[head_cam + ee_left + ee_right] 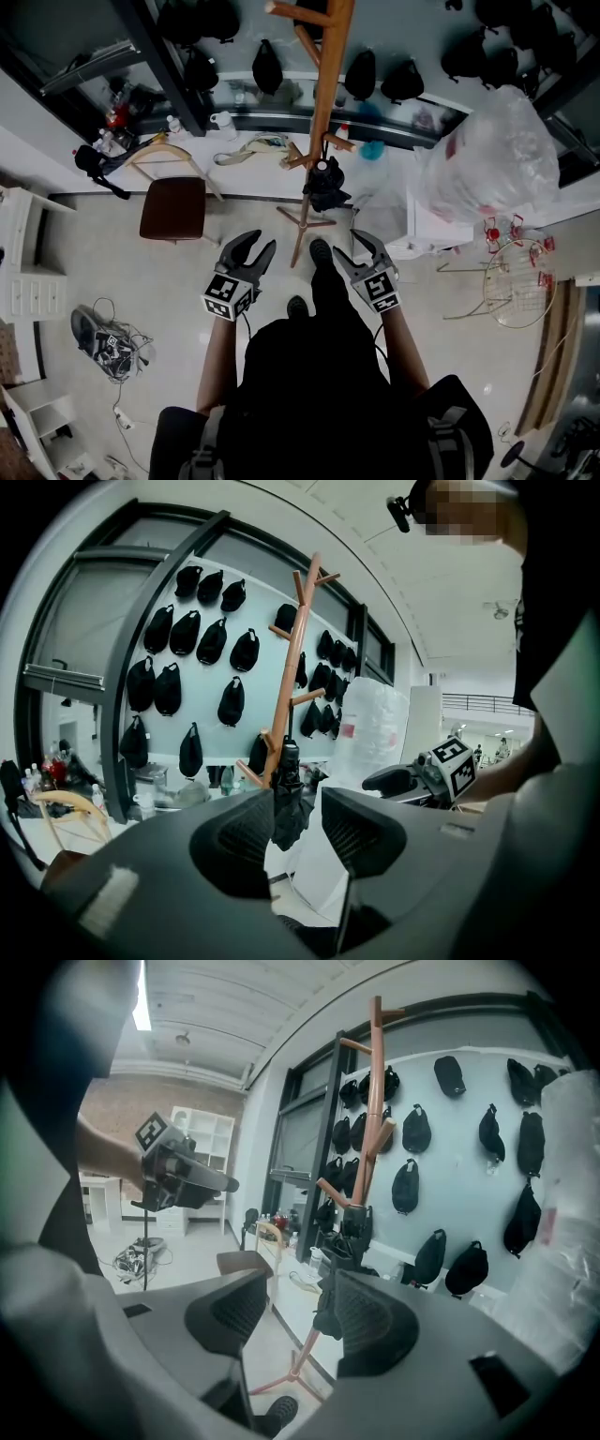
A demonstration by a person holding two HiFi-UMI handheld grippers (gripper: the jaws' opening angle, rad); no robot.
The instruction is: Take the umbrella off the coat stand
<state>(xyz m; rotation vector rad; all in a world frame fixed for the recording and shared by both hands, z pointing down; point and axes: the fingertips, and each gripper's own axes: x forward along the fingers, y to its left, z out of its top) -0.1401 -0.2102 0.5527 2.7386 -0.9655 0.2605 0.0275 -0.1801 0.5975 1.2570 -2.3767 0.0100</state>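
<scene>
- Umbrella: black, folded, hanging from a low peg of the coat stand, close against the pole, above the stand's feet.
- Left gripper: jaws wide, nothing held. Right gripper: jaws partly apart, empty. Both are short of the stand.
- Risk: a sideways pull, not a lift off the upturned peg, would likely snag the loop and tip the slim stand.
- Risk: closing on loose canopy cloth, not on the handle, could let it slip and drop to the floor.
- Risk: both grippers meeting at one peg might collide.
</scene>
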